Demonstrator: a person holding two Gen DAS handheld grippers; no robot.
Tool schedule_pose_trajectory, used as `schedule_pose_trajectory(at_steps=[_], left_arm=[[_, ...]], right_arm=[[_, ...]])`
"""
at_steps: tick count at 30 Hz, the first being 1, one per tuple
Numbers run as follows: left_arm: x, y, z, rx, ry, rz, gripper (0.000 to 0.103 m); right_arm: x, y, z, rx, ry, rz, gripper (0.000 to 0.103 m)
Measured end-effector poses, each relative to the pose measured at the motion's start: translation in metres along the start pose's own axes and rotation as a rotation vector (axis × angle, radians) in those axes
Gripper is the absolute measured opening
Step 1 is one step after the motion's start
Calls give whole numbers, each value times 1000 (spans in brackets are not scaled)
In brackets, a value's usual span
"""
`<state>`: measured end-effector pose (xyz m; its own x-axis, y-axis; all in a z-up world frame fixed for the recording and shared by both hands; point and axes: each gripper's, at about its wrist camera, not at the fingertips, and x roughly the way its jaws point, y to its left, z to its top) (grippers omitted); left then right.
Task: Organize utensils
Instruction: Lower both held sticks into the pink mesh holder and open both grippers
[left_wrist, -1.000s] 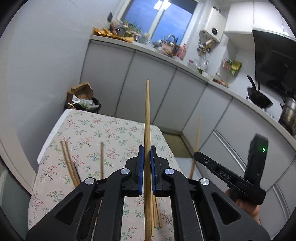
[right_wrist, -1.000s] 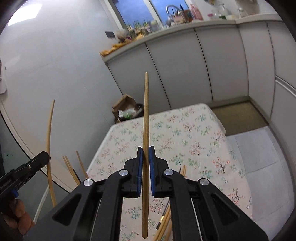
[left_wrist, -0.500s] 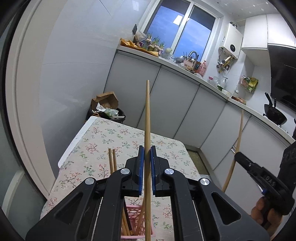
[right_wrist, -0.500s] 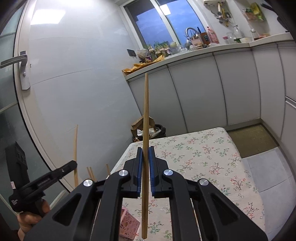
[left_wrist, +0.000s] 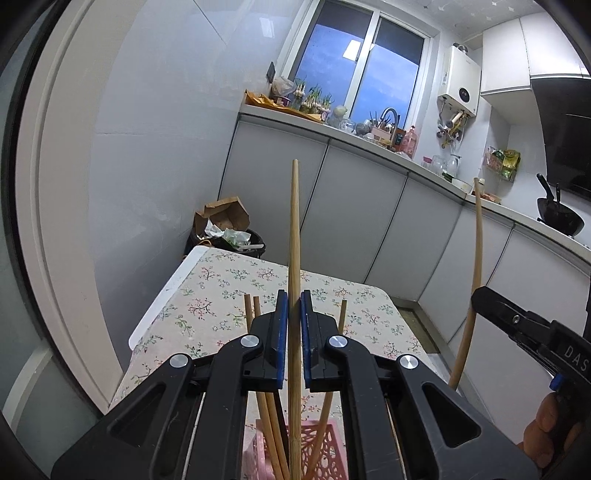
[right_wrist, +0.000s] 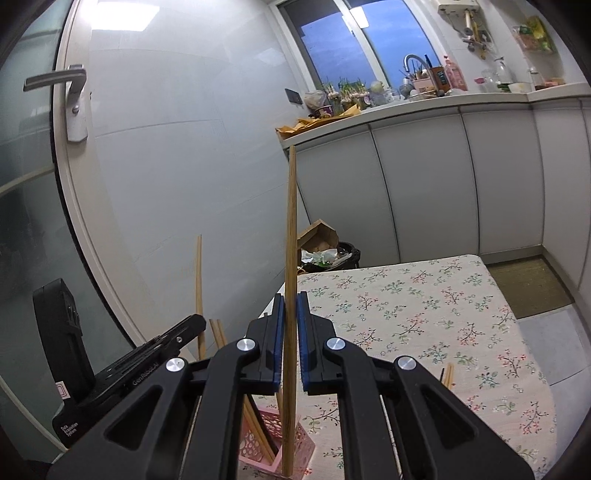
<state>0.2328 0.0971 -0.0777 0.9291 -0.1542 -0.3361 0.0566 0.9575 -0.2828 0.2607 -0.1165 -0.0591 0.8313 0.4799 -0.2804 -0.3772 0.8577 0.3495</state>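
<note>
Left wrist view shows the left tool clenched on an upright chopstick above the pink basket at six o'clock, so lowering it straight should avoid snagging the lattice rim.

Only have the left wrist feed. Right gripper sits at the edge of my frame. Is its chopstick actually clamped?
Observer: Yes. In the right wrist view, the right gripper has both blue fingers closed on an upright chopstick.
Operator: Is the lower tip in the basket?
Observer: The tip shows against the near corner of the pink basket. I cannot tell whether it is inside.
Operator: Any strays on the table?
Observer: Yes, a few loose chopsticks lie on the floral tablecloth, to the right of that gripper.
</note>
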Motion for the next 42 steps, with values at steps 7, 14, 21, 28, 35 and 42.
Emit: schedule_pose_trajectory(at_steps=[7, 14, 21, 28, 35, 42], left_arm=[[6, 1, -12, 15, -18, 13, 6], [11, 10, -23, -9, 15, 26, 6], [9, 3, -28, 46, 85, 35, 7], [-6, 14, -8, -22, 170, 18, 27], [-26, 17, 13, -61, 175, 39, 33], [-36, 6, 21, -12, 195, 54, 33]], right_arm=[[18, 13, -10, -12, -9, -1, 7], [32, 22, -19, -37, -16, -15, 7], [41, 31, -27, -64, -12, -24, 7], [45, 40, -36, -106, -19, -27, 7], [51, 47, -49, -165, 68, -16, 18], [16, 18, -22, -39, 59, -6, 30]])
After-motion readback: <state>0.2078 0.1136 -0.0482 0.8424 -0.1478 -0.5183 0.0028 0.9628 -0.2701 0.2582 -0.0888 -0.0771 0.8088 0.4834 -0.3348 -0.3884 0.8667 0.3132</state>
